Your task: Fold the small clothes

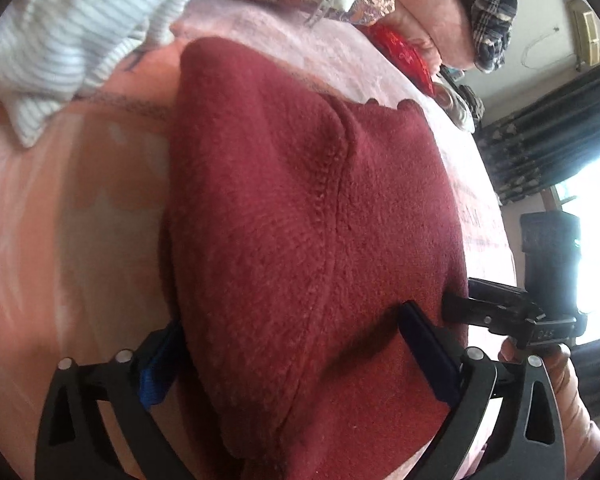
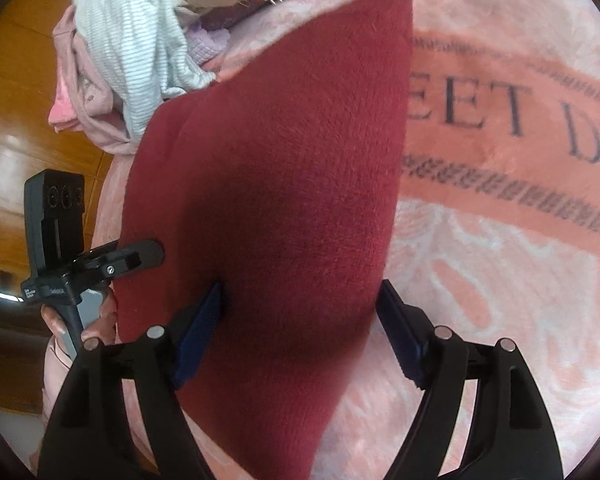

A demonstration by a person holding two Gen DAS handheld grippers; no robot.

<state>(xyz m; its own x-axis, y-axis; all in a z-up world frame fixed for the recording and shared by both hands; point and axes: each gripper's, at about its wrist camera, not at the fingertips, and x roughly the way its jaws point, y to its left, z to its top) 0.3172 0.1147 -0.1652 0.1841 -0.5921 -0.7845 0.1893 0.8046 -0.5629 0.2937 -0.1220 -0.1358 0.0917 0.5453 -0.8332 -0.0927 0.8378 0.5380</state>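
A dark red fleece garment (image 1: 300,200) lies folded on the pink blanket (image 1: 80,220). In the left wrist view my left gripper (image 1: 296,344) stands wide open over its near end. One blue pad sits at the cloth's left edge and the other rests on top near the right edge. In the right wrist view the red garment (image 2: 284,160) lies between the spread fingers of my right gripper (image 2: 300,320), which is open; the pads do not press it. Each view shows the other gripper's tip at the garment's side: my right gripper (image 1: 456,304) and my left gripper (image 2: 152,254).
A pile of clothes with a white striped garment (image 2: 140,40) lies at the blanket's far edge. The lettered pink blanket (image 2: 500,140) stretches to the right. A plaid cloth (image 1: 492,12) and a red item (image 1: 404,52) lie further off. Wooden floor (image 2: 20,80) borders the bed.
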